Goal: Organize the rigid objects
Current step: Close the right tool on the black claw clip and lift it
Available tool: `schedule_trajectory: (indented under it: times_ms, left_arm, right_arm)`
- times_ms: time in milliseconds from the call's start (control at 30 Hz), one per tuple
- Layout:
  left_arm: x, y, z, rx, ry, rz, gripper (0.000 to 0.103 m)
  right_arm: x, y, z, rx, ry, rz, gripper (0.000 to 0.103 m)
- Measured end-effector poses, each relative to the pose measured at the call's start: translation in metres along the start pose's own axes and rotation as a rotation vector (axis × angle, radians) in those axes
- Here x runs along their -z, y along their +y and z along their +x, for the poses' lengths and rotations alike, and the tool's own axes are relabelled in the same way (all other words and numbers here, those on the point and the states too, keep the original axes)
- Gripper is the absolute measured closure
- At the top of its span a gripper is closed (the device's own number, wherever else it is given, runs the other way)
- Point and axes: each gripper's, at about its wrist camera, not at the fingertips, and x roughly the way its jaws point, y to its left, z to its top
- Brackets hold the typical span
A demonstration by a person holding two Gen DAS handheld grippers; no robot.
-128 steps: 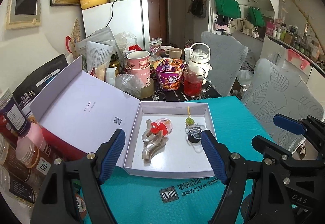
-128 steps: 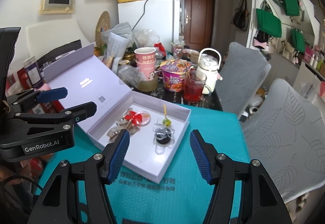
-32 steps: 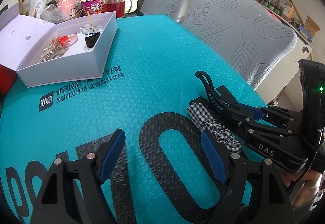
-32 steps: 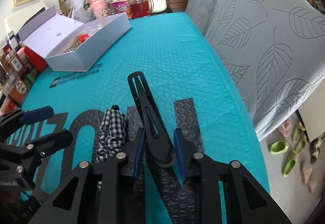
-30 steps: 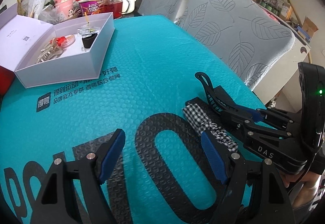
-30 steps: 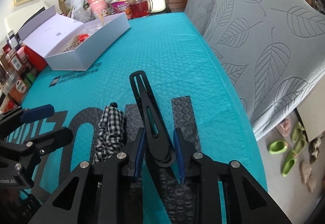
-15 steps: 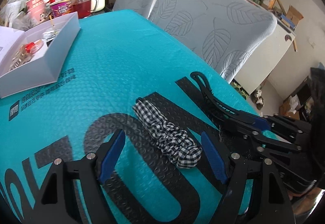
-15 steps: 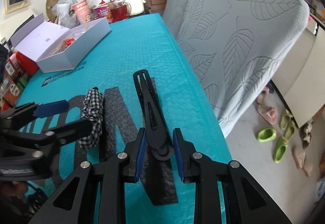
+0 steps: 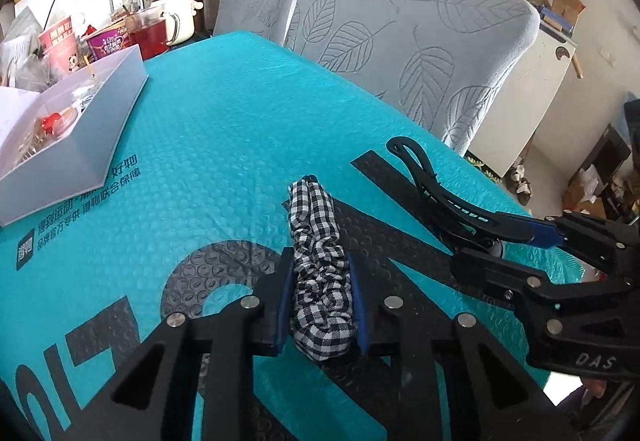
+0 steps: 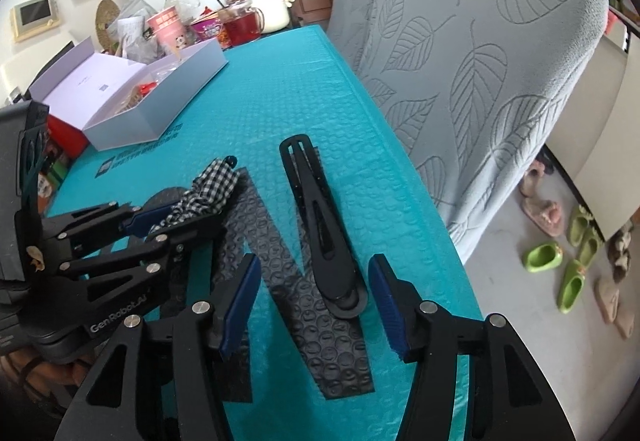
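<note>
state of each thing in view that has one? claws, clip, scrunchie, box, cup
left claw: shut on the checked scrunchie
right claw: open, fingers either side of the black hair clip, not gripping it
checked scrunchie: pinched at its near end, stretched out on the teal mat
black hair clip: lying flat on the mat
white box: lid open, small items inside
glass cup: upright, holds red liquid

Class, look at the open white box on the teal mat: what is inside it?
Inside the white box, a red piece and a yellow stick show among small pale trinkets. The box's near wall covers the rest, so a full count is not possible.
</note>
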Motion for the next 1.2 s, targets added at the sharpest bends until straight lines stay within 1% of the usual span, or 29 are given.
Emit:
schedule_trajectory:
  times_ms: [67,167,200,233,267,333,367,433,533,600,733,800,900,1000,1100,1200]
  left_arm:
    - [0.0,0.004,-0.002,0.012,0.002,-0.014,0.078]
    - [0.003,0.008,-0.004,-0.003,0.001,-0.026,0.078]
    - [0.004,0.009,-0.005,-0.01,-0.001,-0.025,0.078]
    - [0.005,0.01,-0.006,-0.017,-0.003,-0.026,0.078]
    - [0.006,0.012,-0.007,-0.019,-0.005,-0.03,0.078]
    - [0.008,0.014,-0.009,-0.019,-0.007,-0.038,0.078]
    - [0.008,0.015,-0.01,-0.017,-0.009,-0.042,0.078]
    - [0.009,0.017,-0.01,-0.018,-0.014,-0.051,0.078]
    - [0.009,0.018,-0.01,-0.027,-0.016,-0.05,0.078]
    - [0.011,0.016,-0.012,-0.031,-0.017,-0.047,0.078]
    - [0.014,0.016,-0.017,-0.016,-0.019,-0.06,0.078]
    - [0.016,0.019,-0.02,-0.002,-0.022,-0.075,0.078]
    - [0.018,0.022,-0.028,-0.014,-0.034,-0.074,0.078]
    - [0.021,0.025,-0.035,-0.022,-0.043,-0.076,0.078]
    - [0.024,0.033,-0.042,-0.032,-0.053,-0.086,0.078]
    - [0.026,0.04,-0.05,-0.048,-0.061,-0.106,0.078]
  right_arm:
    - [-0.001,-0.002,0.001,-0.002,-0.002,0.009,0.047]
    - [-0.001,-0.002,0.004,0.009,-0.003,0.008,0.048]
    - [-0.001,0.0,0.006,0.023,-0.003,-0.01,0.055]
    - [0.0,0.003,0.007,0.048,-0.004,-0.037,0.059]
    - [0.001,0.006,0.009,0.085,-0.006,-0.069,0.065]
    - [0.001,0.011,0.009,0.129,-0.015,-0.105,0.074]
    - [0.001,0.011,0.01,0.132,-0.022,-0.105,0.077]
    - [0.001,0.006,0.01,0.112,-0.034,-0.077,0.081]
    - [-0.002,-0.005,0.008,0.068,-0.044,0.009,0.081]
    - [-0.002,-0.007,0.007,0.065,-0.047,0.036,0.081]
    - [0.0,-0.001,-0.001,0.077,-0.059,0.036,0.081]
    - [0.0,-0.001,-0.002,0.058,-0.058,0.048,0.081]
    - [0.001,0.002,-0.003,0.068,-0.052,0.052,0.081]
    - [0.001,0.01,-0.007,0.057,-0.056,0.043,0.081]
    - [0.001,0.025,-0.007,0.053,-0.057,0.016,0.081]
    - [-0.001,0.04,-0.006,0.029,-0.055,-0.019,0.081]
